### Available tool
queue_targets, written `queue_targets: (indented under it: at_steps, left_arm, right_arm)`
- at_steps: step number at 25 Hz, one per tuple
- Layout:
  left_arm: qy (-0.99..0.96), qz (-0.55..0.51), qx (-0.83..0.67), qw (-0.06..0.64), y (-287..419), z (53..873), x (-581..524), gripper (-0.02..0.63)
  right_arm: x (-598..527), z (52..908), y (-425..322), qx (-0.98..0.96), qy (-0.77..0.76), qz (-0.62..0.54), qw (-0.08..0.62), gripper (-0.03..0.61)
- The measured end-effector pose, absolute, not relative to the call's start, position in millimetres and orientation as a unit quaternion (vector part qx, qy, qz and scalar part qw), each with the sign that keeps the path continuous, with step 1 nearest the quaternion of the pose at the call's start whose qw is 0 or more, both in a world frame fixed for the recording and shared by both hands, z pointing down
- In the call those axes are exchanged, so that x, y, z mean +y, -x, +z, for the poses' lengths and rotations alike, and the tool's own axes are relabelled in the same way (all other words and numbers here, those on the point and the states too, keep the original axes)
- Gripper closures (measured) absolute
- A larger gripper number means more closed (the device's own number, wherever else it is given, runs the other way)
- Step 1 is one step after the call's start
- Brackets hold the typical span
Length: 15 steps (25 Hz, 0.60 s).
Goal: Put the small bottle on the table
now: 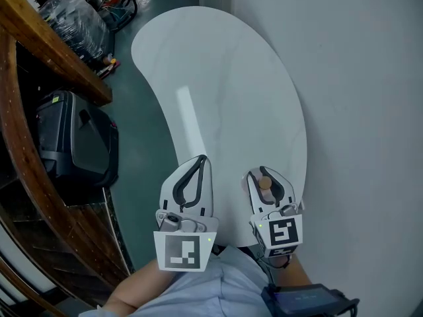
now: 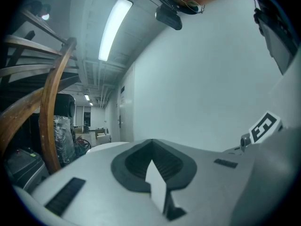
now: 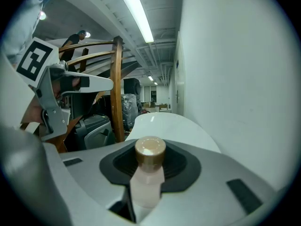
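Observation:
The small bottle (image 1: pixel 264 183), pale pink with a brown cap, lies between the jaws of my right gripper (image 1: pixel 266 172), which is shut on it. In the right gripper view the small bottle (image 3: pixel 148 182) points forward along the jaws with its cap toward the table. The white kidney-shaped table (image 1: pixel 218 78) stretches away ahead, and the right gripper hovers over its near end. My left gripper (image 1: pixel 201 160) is beside it, over the table's near left edge, shut with nothing held.
A wooden stair railing (image 1: pixel 46 51) curves along the left. Beside it on the green floor (image 1: pixel 142 150) stand a black case (image 1: pixel 76 144) and a plastic-wrapped bundle (image 1: pixel 69 15). A white wall (image 1: pixel 363 111) borders the table's right side.

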<state>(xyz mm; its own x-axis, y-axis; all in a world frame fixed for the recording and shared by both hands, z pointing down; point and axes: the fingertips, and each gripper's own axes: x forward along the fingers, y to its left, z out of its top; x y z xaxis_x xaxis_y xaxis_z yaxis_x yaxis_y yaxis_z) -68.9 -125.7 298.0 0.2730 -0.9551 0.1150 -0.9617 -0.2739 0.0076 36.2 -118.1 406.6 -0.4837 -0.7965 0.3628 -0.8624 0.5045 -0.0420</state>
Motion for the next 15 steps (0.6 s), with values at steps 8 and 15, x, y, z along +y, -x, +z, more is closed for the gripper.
queue_targets:
  at_steps: [8,15]
  left_arm:
    - [-0.801,0.05,-0.594,0.045,65,304,-128,0.615]
    - [-0.805,0.061,-0.587,0.055,63,312,-132,0.615]
  right_arm:
    - [-117,423,-38,-0.849,-0.491,0.122,0.154,0.472]
    - [-121,435,-37,-0.845,-0.496,0.127,0.155,0.472]
